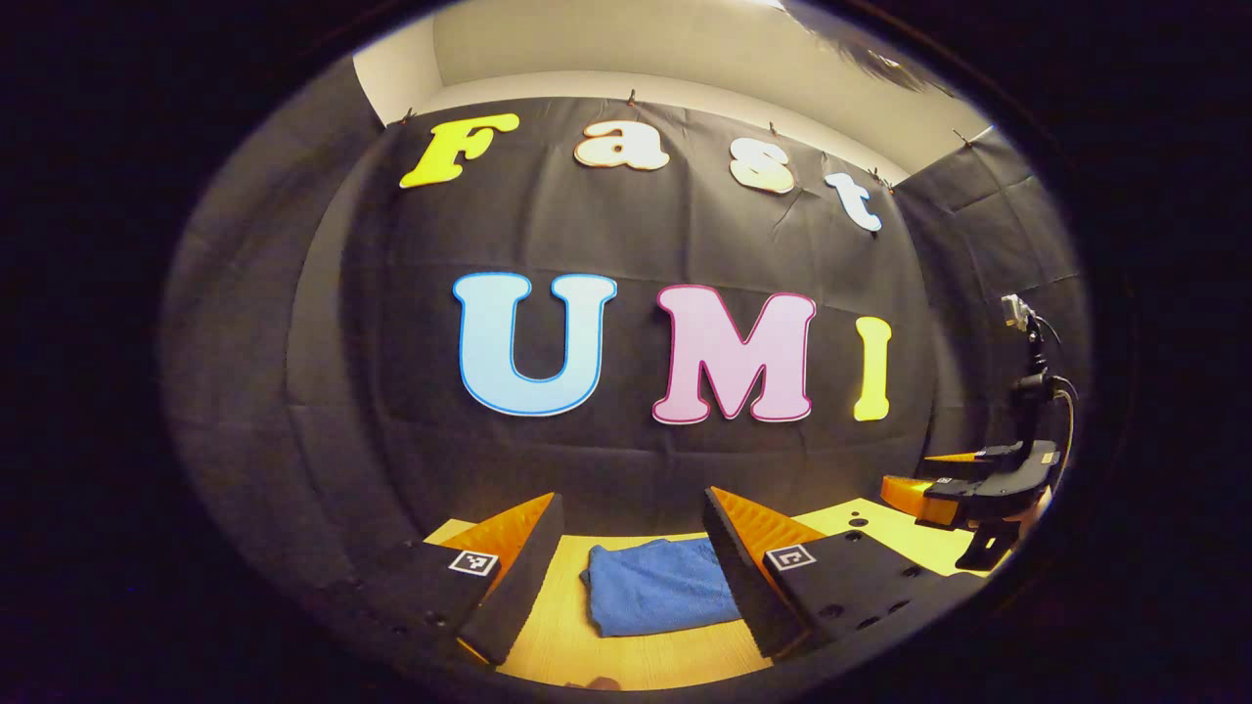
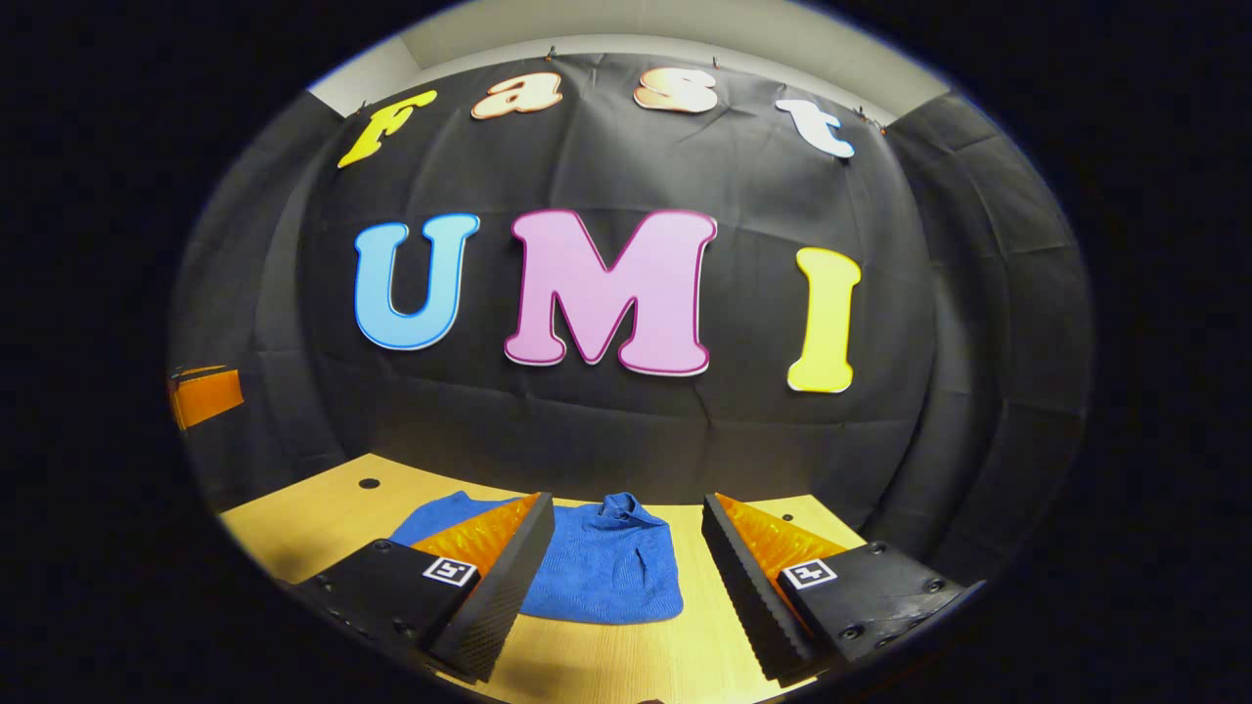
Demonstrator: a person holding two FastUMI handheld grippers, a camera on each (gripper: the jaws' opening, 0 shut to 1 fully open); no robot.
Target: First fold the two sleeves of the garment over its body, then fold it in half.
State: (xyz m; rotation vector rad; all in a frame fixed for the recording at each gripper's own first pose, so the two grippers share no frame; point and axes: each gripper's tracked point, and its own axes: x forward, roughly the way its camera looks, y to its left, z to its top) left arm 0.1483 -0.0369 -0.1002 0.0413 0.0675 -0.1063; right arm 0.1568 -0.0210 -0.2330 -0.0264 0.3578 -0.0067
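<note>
Two pairs of tongs, and both stand apart with nothing between their fingers: your left gripper (image 1: 634, 548) and your right gripper (image 2: 628, 548) hang above the wooden table (image 2: 293, 528), clear of the cloth. The blue garment (image 2: 606, 572) lies flat on the table ahead of your right gripper, partly behind its left finger and reaching across the gap towards the right one. In the left gripper view the garment (image 1: 657, 587) sits between the fingers, its right edge tucked behind the right finger, and your right gripper (image 1: 978, 489) shows far off to the right.

The cloth looks compact, already a small block with a collar-like bump at its far edge, so you are likely at or past the final halving; I cannot say for sure. If a fold remains, your next move calls for lowering both tongs to the near edge, pinching a corner each, and carrying it over evenly.

The fingers hide parts of the garment's sides, so where the sleeves lie is hard to make out.
</note>
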